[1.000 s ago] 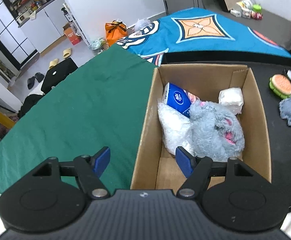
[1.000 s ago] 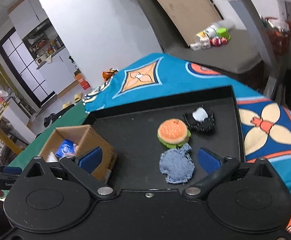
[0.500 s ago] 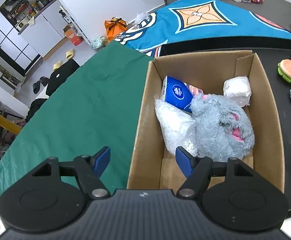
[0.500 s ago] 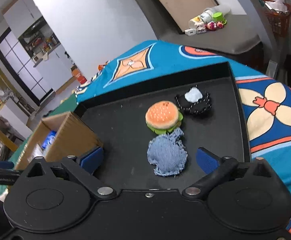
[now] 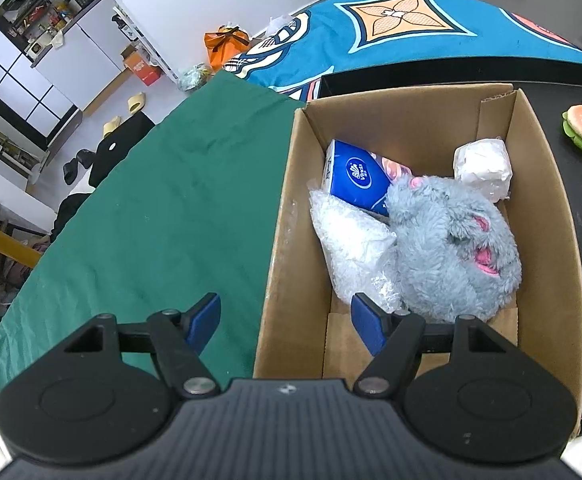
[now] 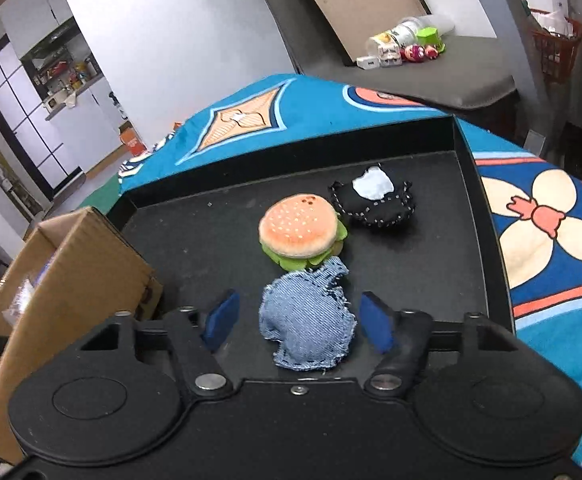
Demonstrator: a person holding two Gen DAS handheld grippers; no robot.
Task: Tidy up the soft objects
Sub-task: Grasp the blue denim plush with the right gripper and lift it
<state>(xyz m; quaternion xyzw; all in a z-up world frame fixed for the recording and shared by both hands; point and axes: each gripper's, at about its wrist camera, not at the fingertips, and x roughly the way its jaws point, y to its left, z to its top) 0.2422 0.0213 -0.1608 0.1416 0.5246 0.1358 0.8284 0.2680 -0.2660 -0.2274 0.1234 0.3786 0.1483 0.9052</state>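
Bright patterned cloth covers the surface, and a black tray [image 6: 467, 240] sits on it beside a cardboard box [image 5: 283, 240]. On the tray lie a denim pouch [image 6: 307, 320], a plush burger [image 6: 301, 230] touching its far edge, and a black stitched pouch [image 6: 373, 204] just beyond. The right gripper [image 6: 297, 320] straddles the denim pouch, its jaws closing around it but not yet pressing. The left gripper [image 5: 285, 322], jaws spread and empty, hovers over the box's near wall; a grey plush toy [image 5: 455, 252], tissue pack [image 5: 357, 176] and plastic bags already lie inside. My worry: the flat, limp denim may fold or slip out of the pinch, or the closing jaws may nudge the burger.
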